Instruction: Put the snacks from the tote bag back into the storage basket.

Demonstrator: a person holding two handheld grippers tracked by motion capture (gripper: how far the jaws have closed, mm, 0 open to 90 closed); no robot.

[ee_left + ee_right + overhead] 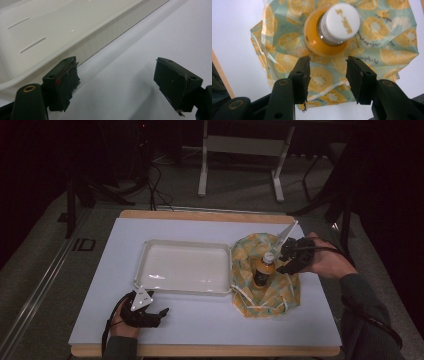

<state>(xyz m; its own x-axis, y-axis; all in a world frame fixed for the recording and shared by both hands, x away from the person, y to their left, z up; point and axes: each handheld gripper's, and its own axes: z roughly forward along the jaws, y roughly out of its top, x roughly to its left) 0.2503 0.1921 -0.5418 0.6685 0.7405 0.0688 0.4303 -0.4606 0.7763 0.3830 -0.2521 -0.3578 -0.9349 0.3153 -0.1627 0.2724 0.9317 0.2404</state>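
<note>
Left tongs resting low on the matte white surface, black jaws wide apart, nothing between. Just beyond, a glossy cream plastic tray, rectangular, rounded corners, slotted floor. Right tongs partly apart, the notched jaws just short of the orange bottle, not clamped. Round bottle, smooth white cap, upright on crumpled citrus-print cloth beside the tray's right edge.

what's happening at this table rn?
A person works two handheld tongs. The right tongs are open, just short of an orange juice bottle standing upright on a fruit-print cloth, not gripping it yet. The left tongs rest open on the table beside an empty white tray.
</note>
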